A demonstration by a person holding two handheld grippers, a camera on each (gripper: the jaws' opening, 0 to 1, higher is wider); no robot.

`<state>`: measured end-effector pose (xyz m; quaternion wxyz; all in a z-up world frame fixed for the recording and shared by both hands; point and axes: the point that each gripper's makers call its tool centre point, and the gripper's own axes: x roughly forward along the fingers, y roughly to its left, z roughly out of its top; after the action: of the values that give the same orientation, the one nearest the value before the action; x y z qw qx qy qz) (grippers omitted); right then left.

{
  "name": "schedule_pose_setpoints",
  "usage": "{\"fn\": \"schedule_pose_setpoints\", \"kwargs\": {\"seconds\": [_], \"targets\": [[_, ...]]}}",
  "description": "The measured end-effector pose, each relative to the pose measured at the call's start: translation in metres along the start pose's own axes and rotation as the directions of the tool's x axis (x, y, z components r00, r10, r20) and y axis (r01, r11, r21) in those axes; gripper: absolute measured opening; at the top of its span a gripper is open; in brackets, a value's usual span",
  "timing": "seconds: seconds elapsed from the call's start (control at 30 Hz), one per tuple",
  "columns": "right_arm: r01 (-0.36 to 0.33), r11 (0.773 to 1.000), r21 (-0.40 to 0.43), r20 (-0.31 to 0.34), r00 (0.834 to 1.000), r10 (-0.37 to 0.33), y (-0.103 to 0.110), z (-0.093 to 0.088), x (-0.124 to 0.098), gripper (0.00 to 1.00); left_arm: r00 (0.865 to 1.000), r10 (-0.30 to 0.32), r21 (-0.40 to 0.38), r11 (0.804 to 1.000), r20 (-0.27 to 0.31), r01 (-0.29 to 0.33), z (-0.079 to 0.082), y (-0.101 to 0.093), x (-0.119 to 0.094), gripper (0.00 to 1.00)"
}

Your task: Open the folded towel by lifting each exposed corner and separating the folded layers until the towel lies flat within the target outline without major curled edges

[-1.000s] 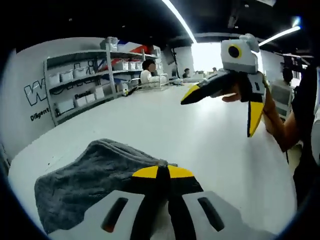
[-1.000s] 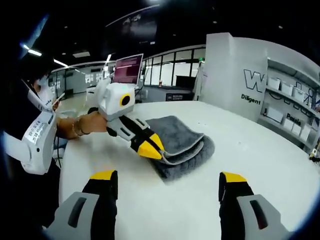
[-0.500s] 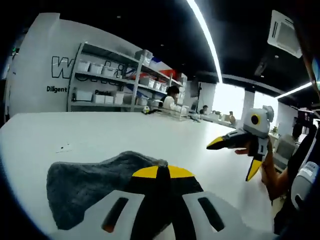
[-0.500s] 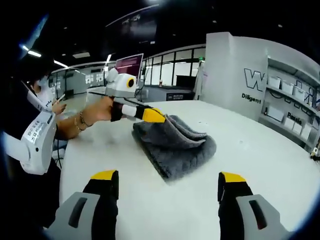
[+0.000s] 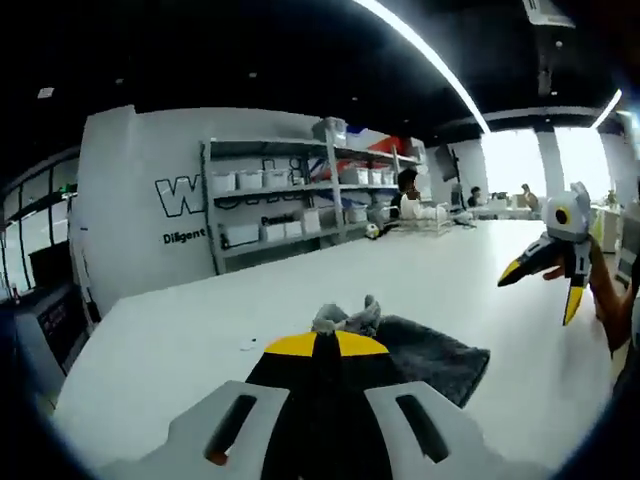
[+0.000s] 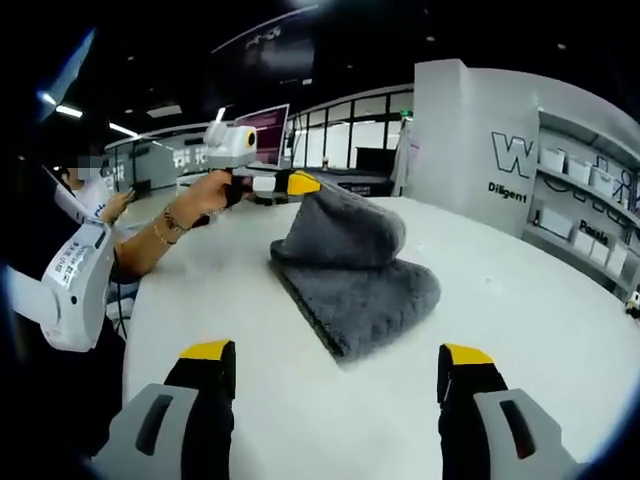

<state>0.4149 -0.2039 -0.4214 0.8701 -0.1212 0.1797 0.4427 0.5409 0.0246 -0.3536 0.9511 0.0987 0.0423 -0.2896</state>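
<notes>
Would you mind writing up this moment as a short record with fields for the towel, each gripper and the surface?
towel: grey towel, top layer raised into a hump, lower layers lying on the table
left gripper: left gripper shut on the towel's lifted edge, held above the table
right gripper: right gripper open, apart from the towel, on its near side
surface: white table
target outline: none that I can make out

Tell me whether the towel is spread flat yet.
Not yet: the left gripper holds the grey towel's top layer raised while lower layers lie folded on the table.
</notes>
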Motion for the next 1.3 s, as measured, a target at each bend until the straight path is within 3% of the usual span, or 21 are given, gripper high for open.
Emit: {"fn": "schedule_pose_setpoints", "kwargs": {"seconds": [0.07,0.2,0.3,0.43,0.53,0.7,0.83,0.9,1.07,1.2,1.3], "targets": [[-0.003,1.000,0.002,-0.003,1.000,0.003,0.000,-0.001,0.001,0.84,1.000,0.017,0.007,1.000,0.003,-0.017,0.001,0.008,-0.006,0.04],[-0.009,1.000,0.007,-0.011,1.000,0.009,0.001,-0.001,0.005,0.84,0.990,0.139,0.083,0.987,-0.028,-0.136,-0.004,0.042,-0.024,0.04],[-0.013,1.000,0.004,-0.021,1.000,0.013,0.003,-0.004,0.007,0.84,0.983,0.180,0.084,0.980,-0.020,-0.178,-0.004,0.059,-0.039,0.04],[-0.011,1.000,0.000,-0.035,0.999,0.011,0.004,-0.006,0.009,0.84,0.962,0.268,0.160,0.953,-0.058,-0.256,-0.013,0.081,-0.054,0.04],[-0.016,1.000,-0.002,-0.037,0.999,0.016,0.005,-0.006,0.010,0.84,0.950,0.306,0.160,0.942,-0.058,-0.293,-0.017,0.092,-0.064,0.04],[-0.018,1.000,0.010,-0.045,0.999,0.018,0.004,-0.007,0.014,0.84,0.901,0.422,0.229,0.891,-0.105,-0.391,-0.035,0.120,-0.085,0.04],[-0.024,1.000,0.012,-0.066,0.998,0.025,0.005,-0.011,0.018,0.84,0.868,0.478,0.266,0.861,-0.132,-0.433,-0.050,0.134,-0.097,0.04],[-0.025,1.000,0.014,-0.069,0.997,0.026,0.005,-0.012,0.019,0.84,0.840,0.520,0.291,0.837,-0.158,-0.463,-0.060,0.144,-0.104,0.04],[-0.029,0.999,0.021,-0.080,0.996,0.030,0.006,-0.014,0.023,0.84,0.817,0.540,0.327,0.823,-0.202,-0.464,-0.081,0.151,-0.111,0.04],[-0.030,0.999,0.022,-0.094,0.995,0.032,0.008,-0.016,0.026,0.84,0.783,0.574,0.392,0.796,-0.242,-0.462,-0.095,0.156,-0.119,0.04],[-0.037,0.999,0.025,-0.104,0.994,0.039,0.009,-0.017,0.030,0.84,0.769,0.582,0.418,0.788,-0.264,-0.452,-0.105,0.157,-0.122,0.04]]}}
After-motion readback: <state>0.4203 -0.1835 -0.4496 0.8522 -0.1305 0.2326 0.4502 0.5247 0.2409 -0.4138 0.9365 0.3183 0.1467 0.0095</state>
